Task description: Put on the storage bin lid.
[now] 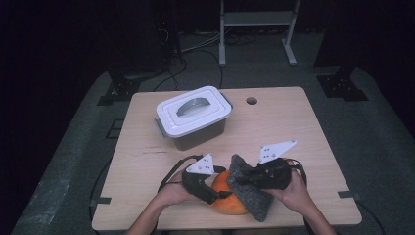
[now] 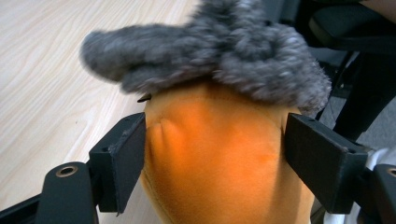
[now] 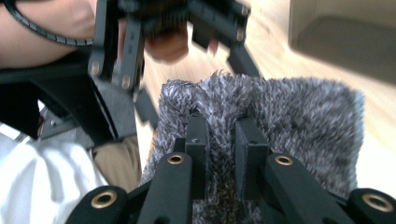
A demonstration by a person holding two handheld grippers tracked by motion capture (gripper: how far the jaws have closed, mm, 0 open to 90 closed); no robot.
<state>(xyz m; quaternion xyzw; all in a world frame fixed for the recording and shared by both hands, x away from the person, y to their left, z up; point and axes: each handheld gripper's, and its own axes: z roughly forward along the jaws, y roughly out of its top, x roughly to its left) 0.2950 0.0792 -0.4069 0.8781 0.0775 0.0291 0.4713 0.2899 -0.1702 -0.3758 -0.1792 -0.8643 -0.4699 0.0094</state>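
High view: left gripper point(image 1: 221, 192) clamps orange cushion point(image 1: 226, 195) at table's point(image 1: 293, 127) near edge. Right gripper point(image 1: 238, 179) pinches grey cloth point(image 1: 249, 193), jaws narrow, cloth draped over cushion's top. Lidded box point(image 1: 193, 116) sits near far-left corner.

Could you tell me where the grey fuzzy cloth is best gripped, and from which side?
Probably a raised fold on top, from the person's right: the grey fuzzy cloth drapes over the orange plush, and the right gripper already pinches such a ridge.
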